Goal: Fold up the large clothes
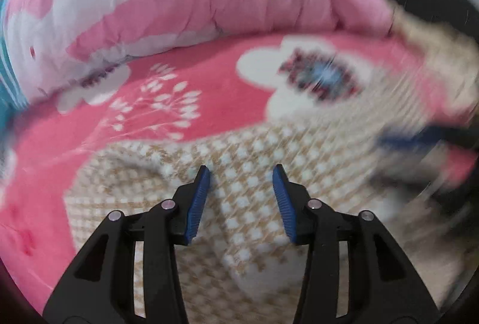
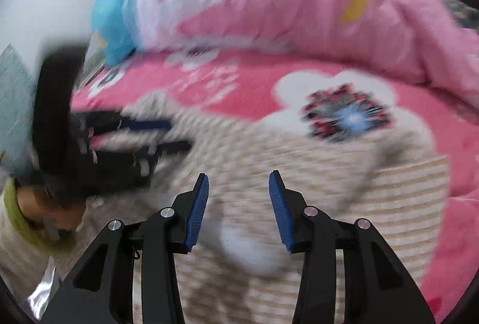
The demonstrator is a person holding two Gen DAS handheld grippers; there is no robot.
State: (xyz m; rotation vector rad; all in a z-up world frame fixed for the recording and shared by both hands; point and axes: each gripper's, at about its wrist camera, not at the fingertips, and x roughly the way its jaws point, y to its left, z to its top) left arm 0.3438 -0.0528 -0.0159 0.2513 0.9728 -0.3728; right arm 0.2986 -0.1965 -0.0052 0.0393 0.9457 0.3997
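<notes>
- The bed is covered by a bright pink blanket point(image 1: 227, 102) with big white flowers and small white leaves on it.
- A tan and white checked garment point(image 1: 248, 204) lies on the pink blanket, spread out and a bit bumpy. It covers part of one white flower.
- A puffy light pink quilt point(image 2: 299, 15) with white, grey and yellow shapes is heaped along the far side of the blanket.
- A blue bundle point(image 2: 112, 21) sits at one end of the quilt.

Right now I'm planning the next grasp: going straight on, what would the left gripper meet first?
Most likely the beige-and-white checked knit garment, which lies directly ahead between the left gripper's open jaws; depth is blurred.
</notes>
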